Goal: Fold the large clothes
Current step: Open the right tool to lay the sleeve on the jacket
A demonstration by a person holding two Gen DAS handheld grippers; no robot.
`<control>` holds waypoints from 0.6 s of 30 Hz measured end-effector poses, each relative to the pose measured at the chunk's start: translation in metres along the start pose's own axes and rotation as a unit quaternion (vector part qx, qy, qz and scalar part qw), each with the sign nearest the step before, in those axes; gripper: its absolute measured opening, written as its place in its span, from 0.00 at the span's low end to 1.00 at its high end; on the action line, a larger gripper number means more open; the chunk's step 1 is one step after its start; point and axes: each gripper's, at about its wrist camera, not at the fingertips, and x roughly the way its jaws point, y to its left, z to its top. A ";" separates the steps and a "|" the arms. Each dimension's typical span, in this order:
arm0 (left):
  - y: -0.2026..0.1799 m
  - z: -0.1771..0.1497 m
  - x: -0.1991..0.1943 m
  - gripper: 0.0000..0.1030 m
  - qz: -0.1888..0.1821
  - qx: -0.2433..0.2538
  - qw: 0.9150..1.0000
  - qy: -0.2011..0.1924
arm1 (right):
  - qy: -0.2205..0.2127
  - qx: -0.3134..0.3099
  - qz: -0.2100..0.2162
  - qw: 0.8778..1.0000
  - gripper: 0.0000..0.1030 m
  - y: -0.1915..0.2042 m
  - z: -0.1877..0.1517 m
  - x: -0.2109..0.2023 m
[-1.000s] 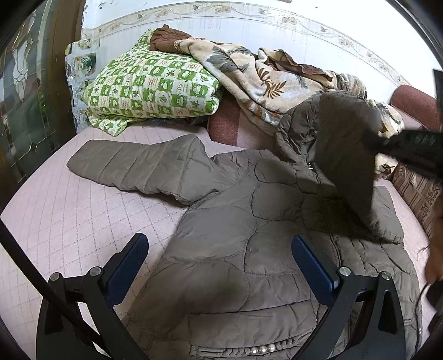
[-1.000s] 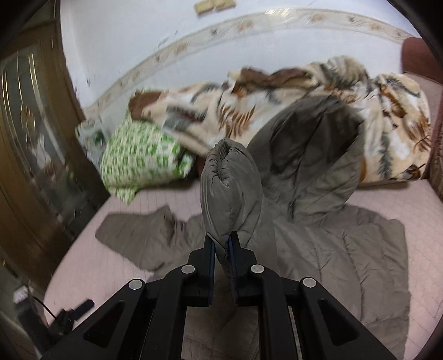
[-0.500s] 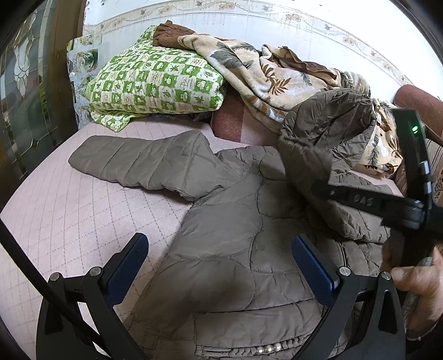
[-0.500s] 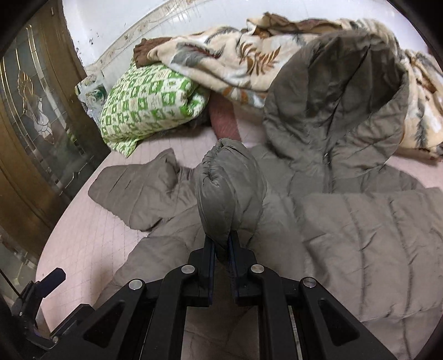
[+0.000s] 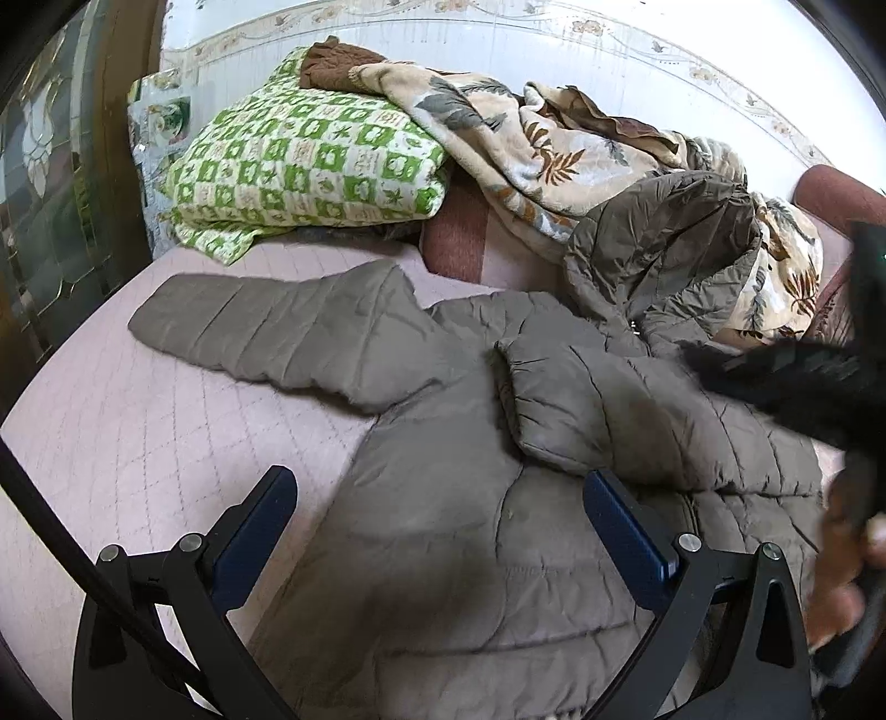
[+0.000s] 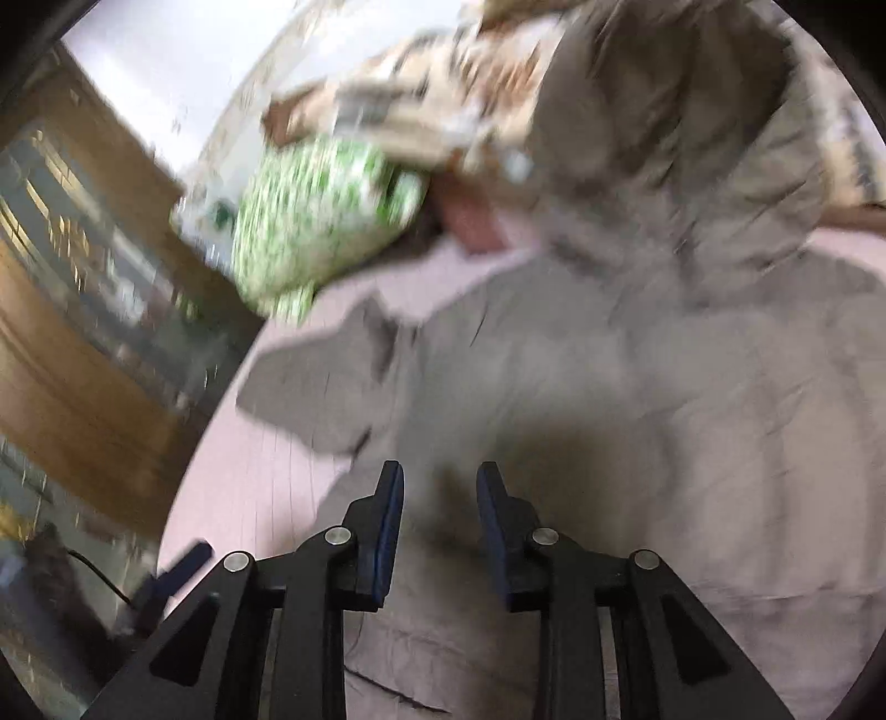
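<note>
The jacket [image 5: 498, 526] lay on the bed [image 5: 138, 443], one sleeve [image 5: 581, 404] folded across its chest. The right gripper [image 6: 440, 498] had just been opening, nothing between its jaws; the left gripper [image 5: 443, 509] hung spread, empty. The puffy sleeve could spring back or slide off.

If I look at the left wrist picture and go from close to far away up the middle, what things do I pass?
Puffy jacket body → folded-over sleeve cuff → pink bed cover → green checked pillow → leafy blanket → white wall.
</note>
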 end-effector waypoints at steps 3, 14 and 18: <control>-0.011 0.008 0.018 1.00 0.002 0.024 1.000 0.012 | -0.045 0.030 -0.063 0.997 0.33 -0.024 0.014 -0.043; -0.048 0.016 0.082 1.00 0.009 0.076 0.994 0.075 | -0.008 0.131 -0.285 0.950 0.37 -0.145 -0.015 -0.084; -0.045 0.011 0.116 1.00 0.039 0.080 0.987 0.130 | 0.015 0.171 -0.256 0.951 0.37 -0.163 -0.022 -0.073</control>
